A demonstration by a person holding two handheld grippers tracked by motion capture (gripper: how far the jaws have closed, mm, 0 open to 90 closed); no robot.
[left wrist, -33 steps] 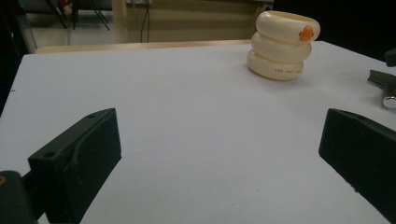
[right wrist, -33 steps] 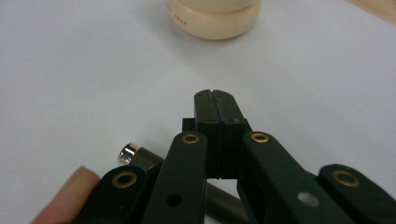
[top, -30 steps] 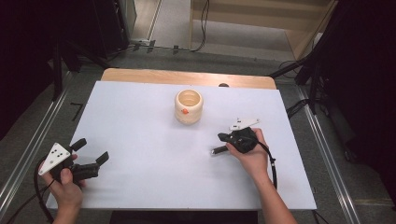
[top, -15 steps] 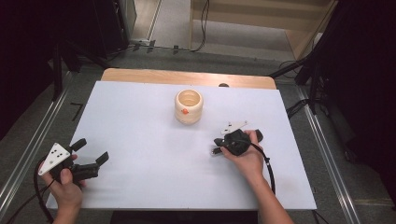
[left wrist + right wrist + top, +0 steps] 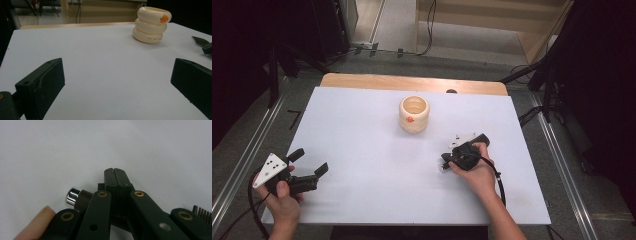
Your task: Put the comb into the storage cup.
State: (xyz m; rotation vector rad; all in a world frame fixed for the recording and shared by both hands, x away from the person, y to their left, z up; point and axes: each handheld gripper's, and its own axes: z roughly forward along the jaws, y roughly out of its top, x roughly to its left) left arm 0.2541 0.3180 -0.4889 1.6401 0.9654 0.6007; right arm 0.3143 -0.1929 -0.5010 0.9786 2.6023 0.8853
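A cream pot (image 5: pixel 414 114) shaped like three stacked rings, with a small orange mark on its side, stands upright at the middle of the white table (image 5: pixel 362 135). It also shows far ahead in the left gripper view (image 5: pixel 151 25). My left gripper (image 5: pixel 310 161) rests near the front left corner, jaws wide open with only bare tabletop between them (image 5: pixel 117 82). My right gripper (image 5: pixel 444 163) is right of centre, in front of the pot, tilted down toward the table. Its jaws are pressed together with nothing between them (image 5: pixel 115 173).
A wooden strip (image 5: pixel 412 82) runs along the table's far edge. Metal rails (image 5: pixel 242 165) flank both sides, with cables and dark stands on the floor behind. The other gripper's black tip (image 5: pixel 202 43) shows at the right edge of the left gripper view.
The right hand with its gripper has shifted slightly left and toward the near edge. The left gripper and the pot have stayed where they were.
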